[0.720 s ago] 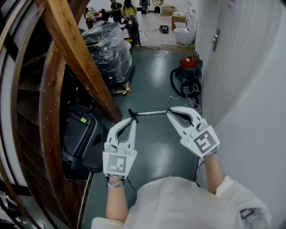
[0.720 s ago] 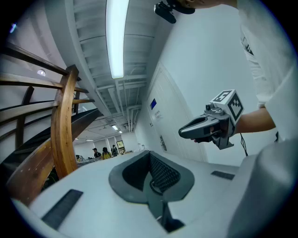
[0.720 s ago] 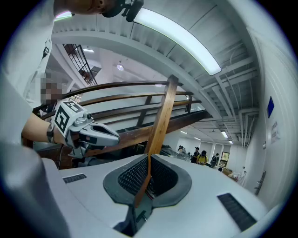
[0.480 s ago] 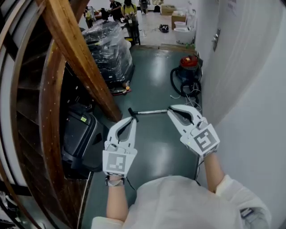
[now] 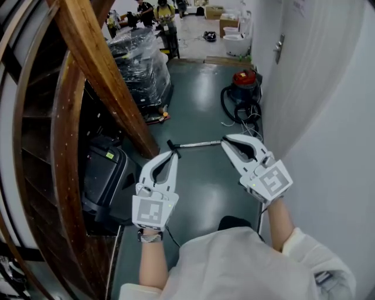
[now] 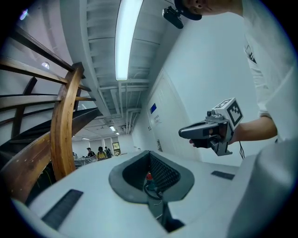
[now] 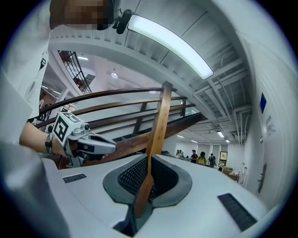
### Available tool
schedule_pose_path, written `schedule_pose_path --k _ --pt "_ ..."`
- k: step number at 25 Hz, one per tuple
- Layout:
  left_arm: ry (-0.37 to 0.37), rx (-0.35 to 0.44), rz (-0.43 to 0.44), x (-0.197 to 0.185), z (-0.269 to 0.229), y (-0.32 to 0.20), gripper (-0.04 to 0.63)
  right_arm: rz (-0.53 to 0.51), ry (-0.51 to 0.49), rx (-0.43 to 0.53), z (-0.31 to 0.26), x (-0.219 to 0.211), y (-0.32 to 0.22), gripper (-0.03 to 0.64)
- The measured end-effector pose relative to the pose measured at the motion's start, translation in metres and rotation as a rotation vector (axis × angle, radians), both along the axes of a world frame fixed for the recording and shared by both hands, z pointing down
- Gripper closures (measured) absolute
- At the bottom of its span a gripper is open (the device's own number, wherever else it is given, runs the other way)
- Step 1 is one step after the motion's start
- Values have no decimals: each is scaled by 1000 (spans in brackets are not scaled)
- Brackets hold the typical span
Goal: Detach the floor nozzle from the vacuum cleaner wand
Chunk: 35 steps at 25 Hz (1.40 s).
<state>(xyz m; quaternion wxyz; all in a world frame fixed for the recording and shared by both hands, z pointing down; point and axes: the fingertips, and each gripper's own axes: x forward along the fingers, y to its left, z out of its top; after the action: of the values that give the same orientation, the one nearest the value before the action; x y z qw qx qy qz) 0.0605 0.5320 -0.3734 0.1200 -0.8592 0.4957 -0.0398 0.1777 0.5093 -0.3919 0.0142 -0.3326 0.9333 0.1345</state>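
Observation:
In the head view a thin metal wand (image 5: pixel 199 143) lies on the green floor with a small black floor nozzle (image 5: pixel 172 146) at its left end. Further off, a red vacuum cleaner (image 5: pixel 245 78) with a coiled black hose stands by the wall. I hold both grippers up above the floor, level, clear of the wand. The left gripper (image 5: pixel 173 154) is shut and empty, as is the right gripper (image 5: pixel 225 140). The left gripper view shows its own jaws closed and the right gripper (image 6: pixel 185 133) off to the right. The left gripper (image 7: pixel 111 147) shows at the left of the right gripper view.
A curved wooden stair rail (image 5: pixel 88 58) fills the left side, with a black case (image 5: pixel 108 179) under it. A plastic-wrapped pallet (image 5: pixel 140 61) stands further back. A white wall and door (image 5: pixel 304 88) close the right. People (image 5: pixel 153 10) and white bins (image 5: pixel 237 40) are at the far end.
The view has shifted slightly forward and a dark shoe now shows above my shirt. Both grippers stay shut and keep about the same places.

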Motion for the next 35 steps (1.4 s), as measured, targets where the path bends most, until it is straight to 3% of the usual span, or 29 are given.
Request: schedule_pose_path --k 5,12,17,27,35 --pt "-9 -1 20 -7 5 5 597 -75 -99 -9 0 -9 15 578" --pt "-28 -31 24 -15 22 -30 597 -71 -51 -25 19 -20 -24 578" --pt "-41 -64 16 -19 43 -90 597 -80 -52 -46 37 -29 -91 578" --pt "-34 -93 -24 -19 46 -264 597 -43 46 -88 53 -26 -281 578" --pt "-21 -101 -60 -23 43 -352 597 -56 58 -95 49 -23 -371 578"
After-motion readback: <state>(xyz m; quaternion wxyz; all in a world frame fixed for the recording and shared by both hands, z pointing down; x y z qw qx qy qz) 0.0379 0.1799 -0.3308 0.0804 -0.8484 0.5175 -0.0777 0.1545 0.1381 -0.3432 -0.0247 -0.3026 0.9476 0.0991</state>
